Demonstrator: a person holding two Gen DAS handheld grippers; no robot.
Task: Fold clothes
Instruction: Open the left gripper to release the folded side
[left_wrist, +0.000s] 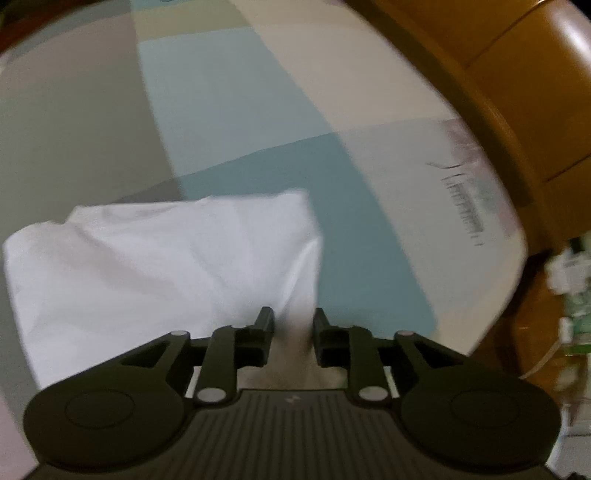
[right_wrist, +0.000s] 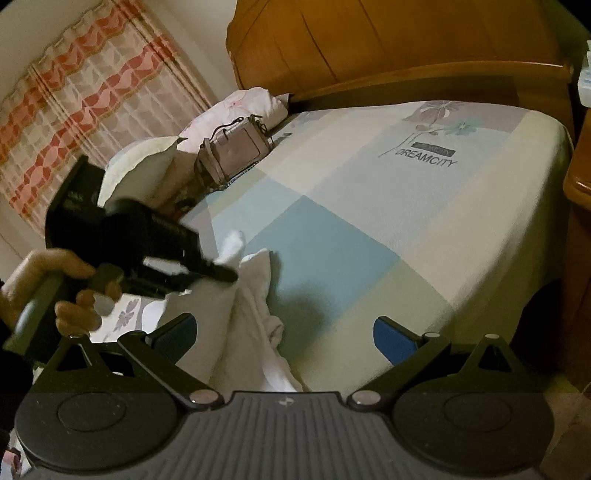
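Observation:
A white garment (left_wrist: 166, 258) lies folded into a rough rectangle on the patchwork bedsheet (left_wrist: 258, 110). My left gripper (left_wrist: 293, 321) points steeply down at the garment's right corner. Its jaws stand slightly apart, and a strip of the cloth runs between them without looking pinched. In the right wrist view the same garment (right_wrist: 255, 295) is a bunched white ridge. The left gripper (right_wrist: 229, 275) sits at its top, held by a hand (right_wrist: 48, 280). My right gripper (right_wrist: 284, 336) hovers low over the near end of the cloth. Its blue pads (right_wrist: 391, 339) are spread wide and hold nothing.
The bedsheet (right_wrist: 369, 221) carries a printed flower and lettering. A pinkish handbag (right_wrist: 232, 151) and pillows (right_wrist: 140, 166) lie at the head end by the wooden headboard (right_wrist: 369, 44). A patterned curtain (right_wrist: 74, 92) hangs left. A wooden nightstand (right_wrist: 580, 177) stands right of the bed.

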